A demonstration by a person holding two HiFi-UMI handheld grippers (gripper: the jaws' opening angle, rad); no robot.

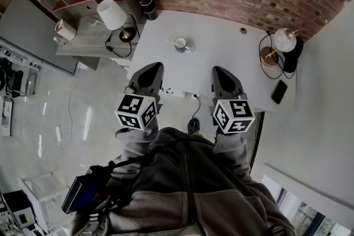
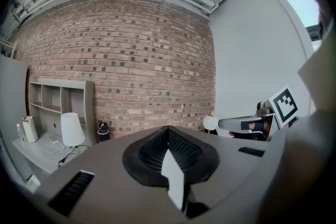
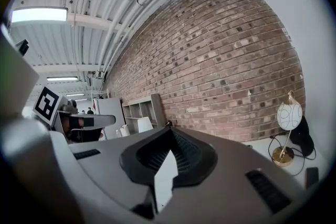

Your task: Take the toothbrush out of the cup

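The left gripper (image 1: 154, 67) and the right gripper (image 1: 219, 71) are hovering side by side over the near edge of the white table (image 1: 221, 52). Each is holding its jaws pressed fully together, with nothing between them. The cup (image 1: 180, 45) is standing apart from both, toward the table's far side and roughly between them, with the toothbrush (image 1: 172, 41) leaning out of it to the left, while a globe lamp (image 1: 286, 40) is standing and a dark phone (image 1: 279, 92) is lying at the table's right end.
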